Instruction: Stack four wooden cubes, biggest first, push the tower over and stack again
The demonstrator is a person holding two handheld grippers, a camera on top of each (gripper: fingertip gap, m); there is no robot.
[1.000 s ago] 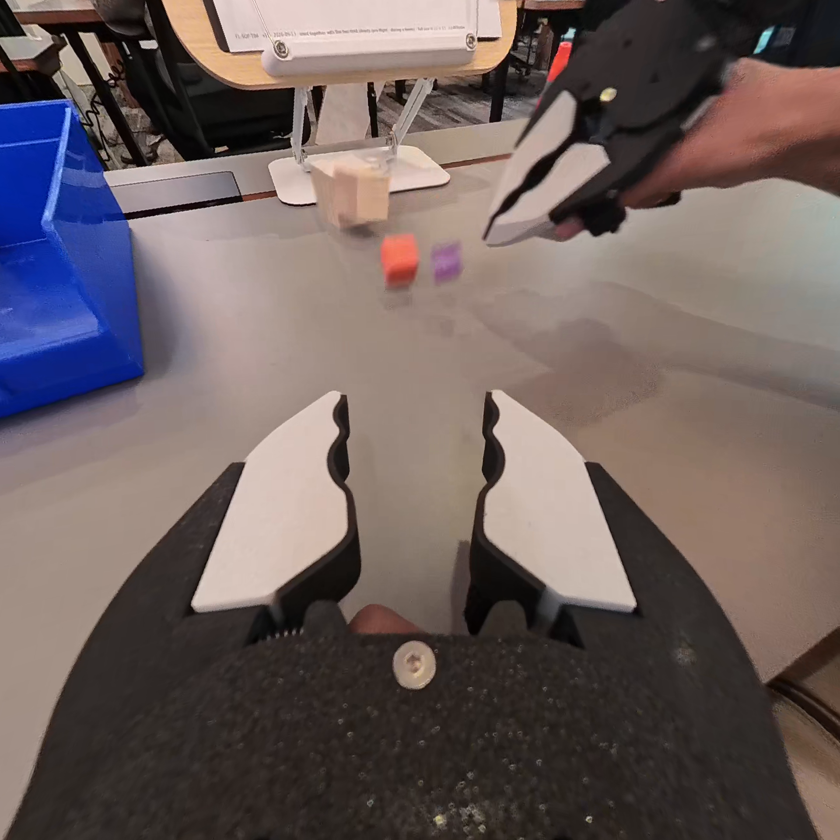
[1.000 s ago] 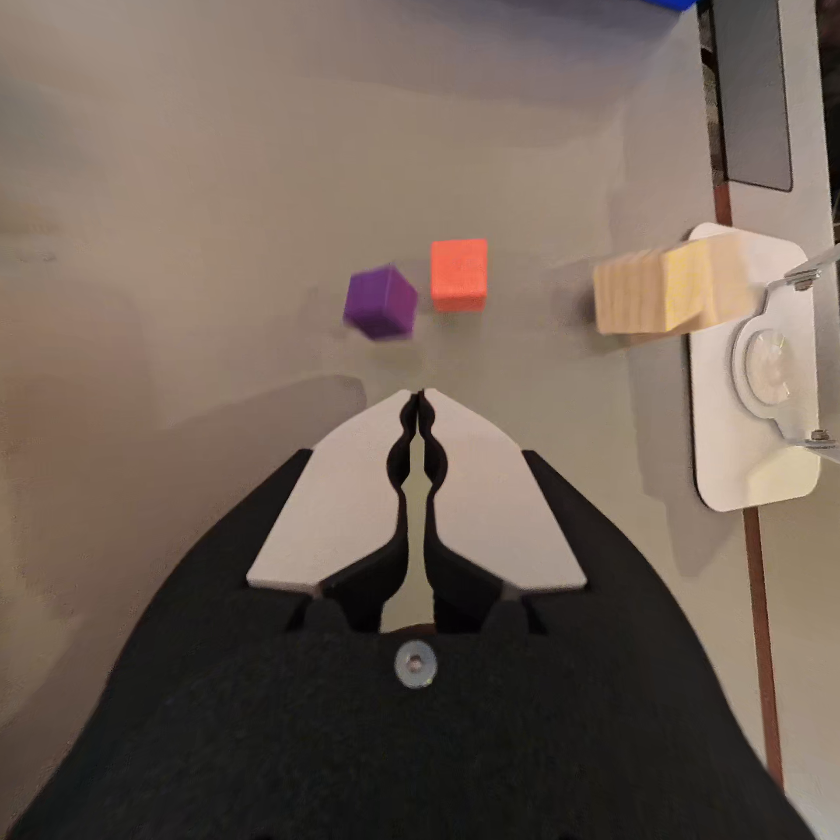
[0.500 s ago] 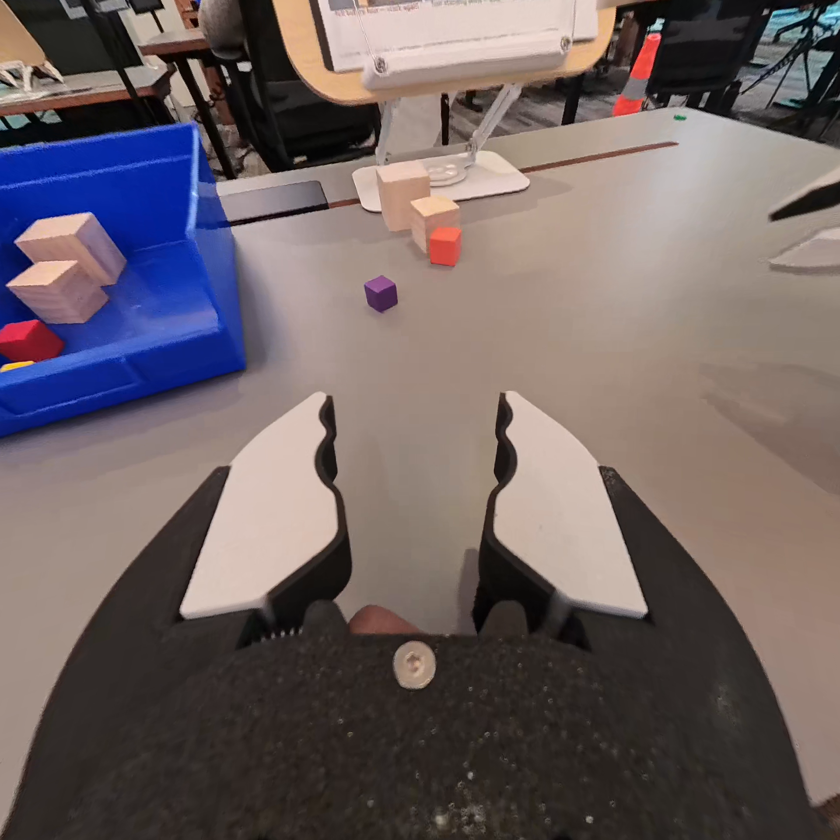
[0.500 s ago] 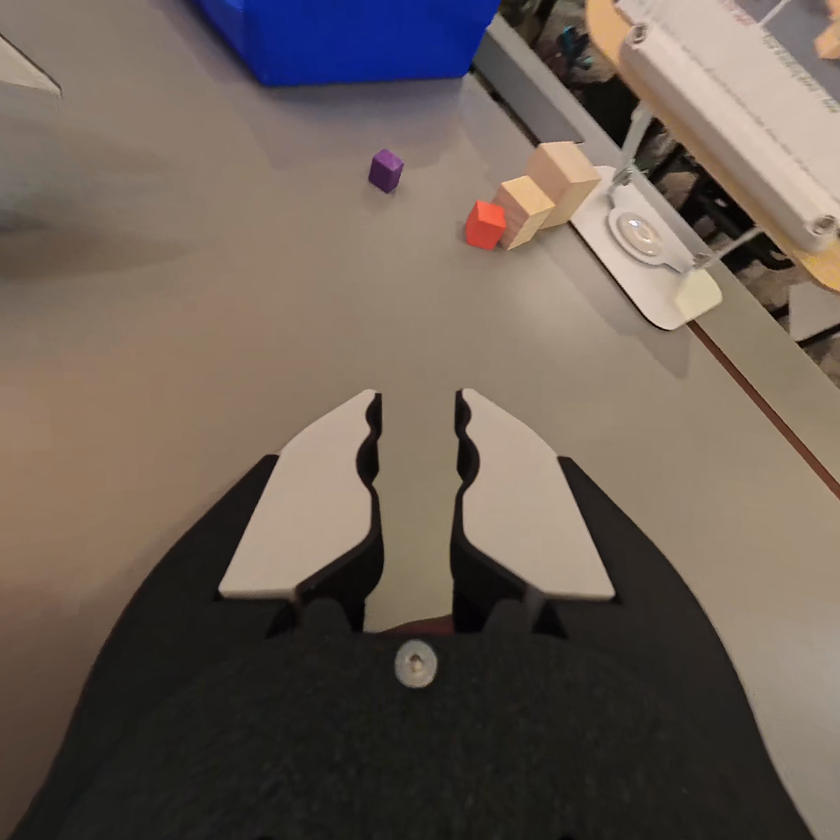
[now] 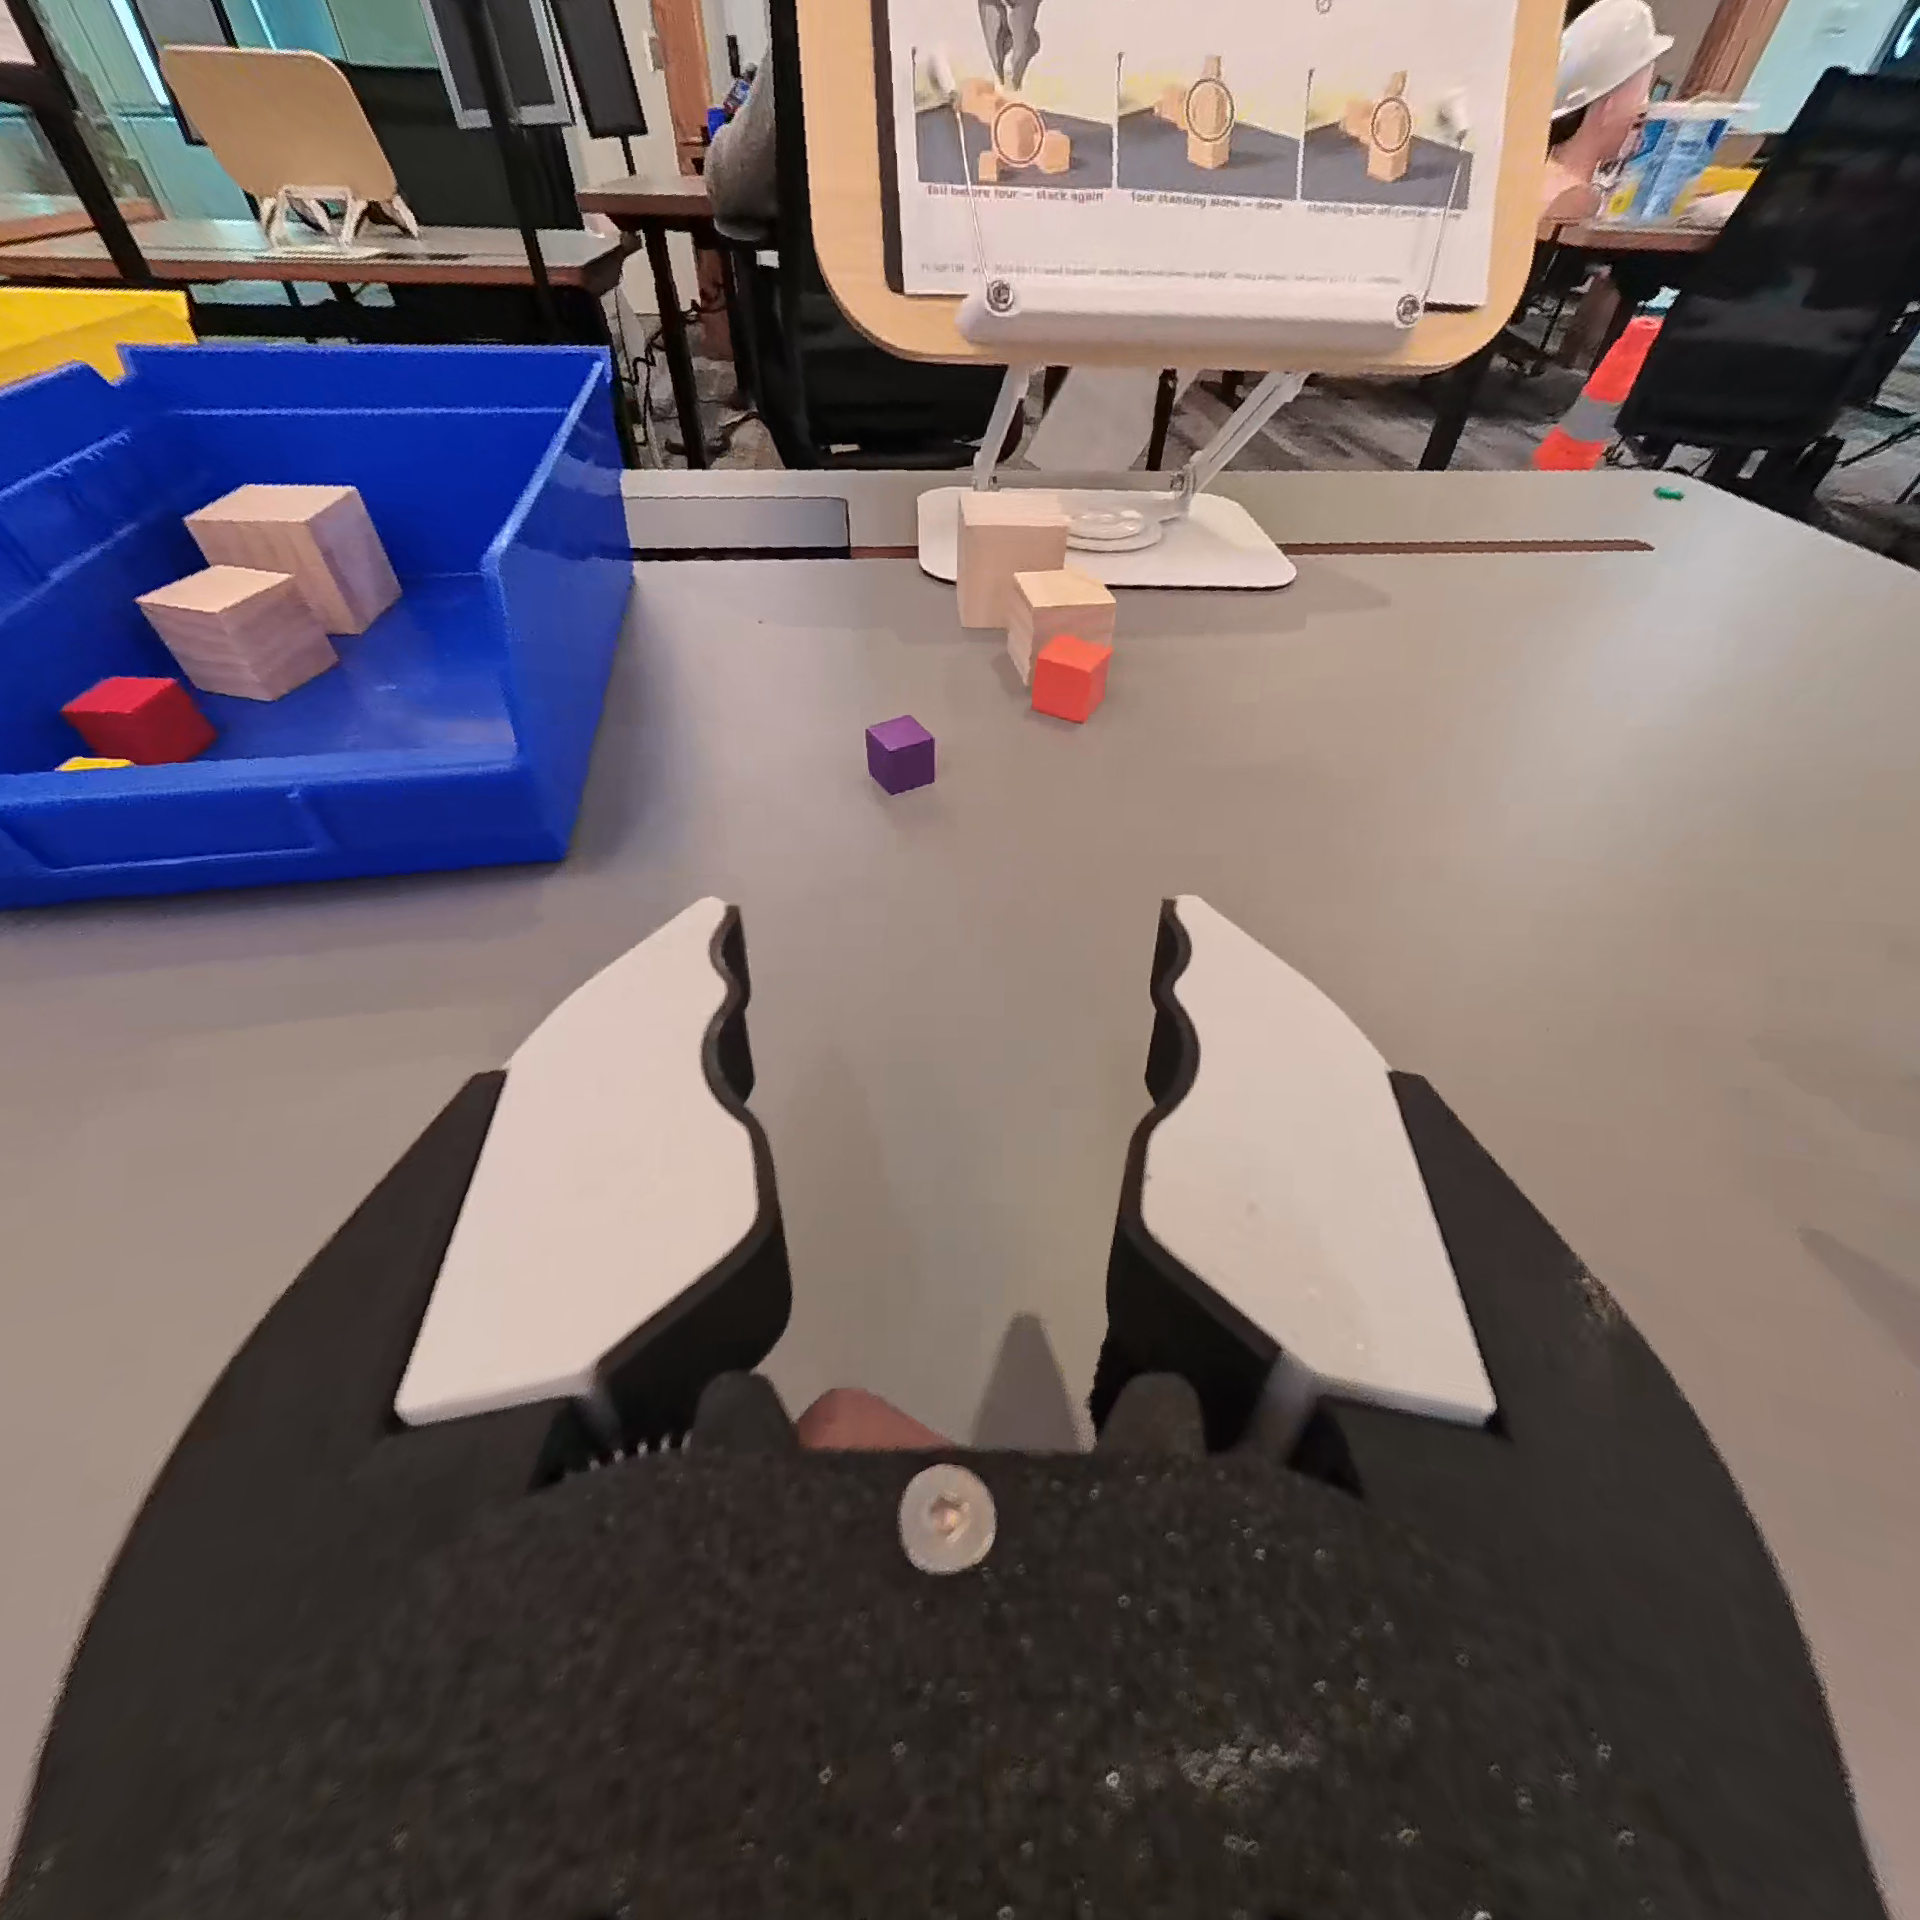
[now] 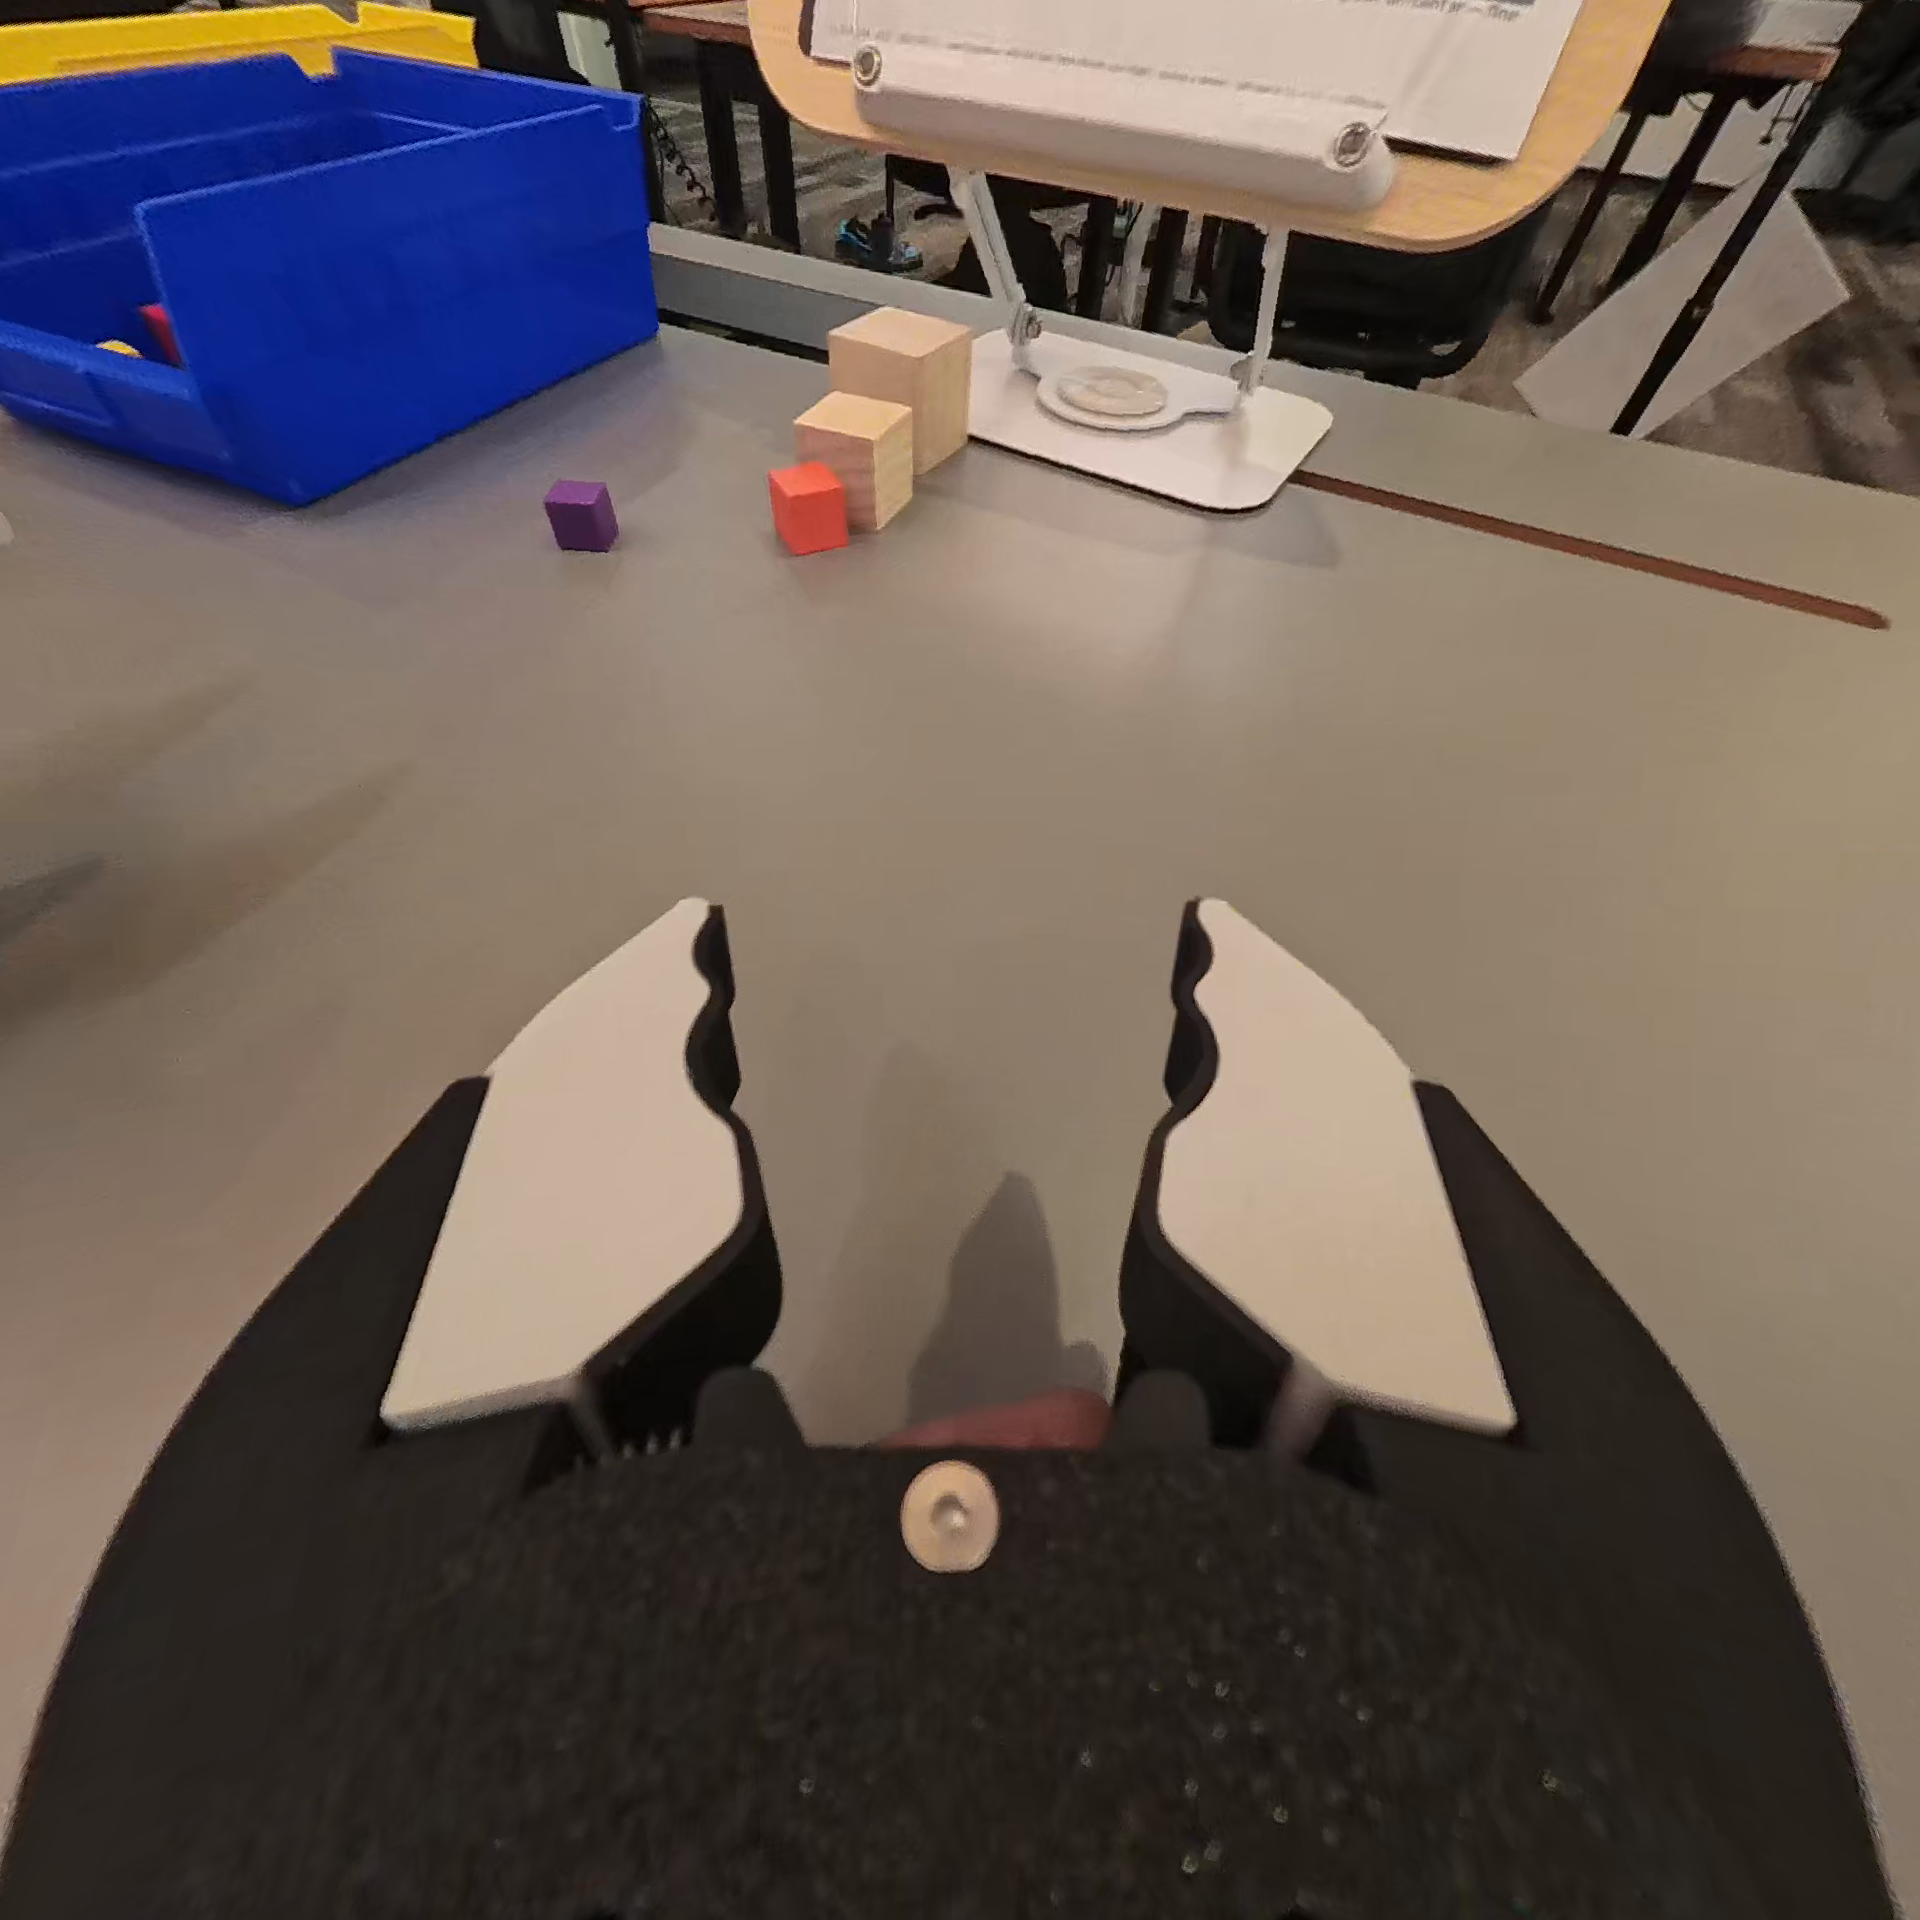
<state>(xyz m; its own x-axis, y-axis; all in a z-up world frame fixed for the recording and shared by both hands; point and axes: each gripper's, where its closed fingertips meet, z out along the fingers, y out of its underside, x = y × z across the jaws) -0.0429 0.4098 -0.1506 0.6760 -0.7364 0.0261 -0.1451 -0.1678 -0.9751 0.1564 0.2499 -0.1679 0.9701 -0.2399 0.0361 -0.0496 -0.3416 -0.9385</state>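
Wooden cubes, two pale (image 5: 1006,561) (image 5: 1060,613), one orange (image 5: 1070,677), touch in a row at twelve o'clock; a purple cube (image 5: 900,755) sits apart. Blue bin (image 5: 540,623) at ten holds more blocks. Left gripper (image 5: 948,925) and right gripper (image 6: 951,920) gape wide, empty.

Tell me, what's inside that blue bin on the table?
In the blue bin: two plain wooden cubes, a red cube and the edge of something yellow. The front wall hides the rest of the yellow thing and the floor beneath.

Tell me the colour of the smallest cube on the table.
Purple; the smallest cube shows best in the left wrist view.
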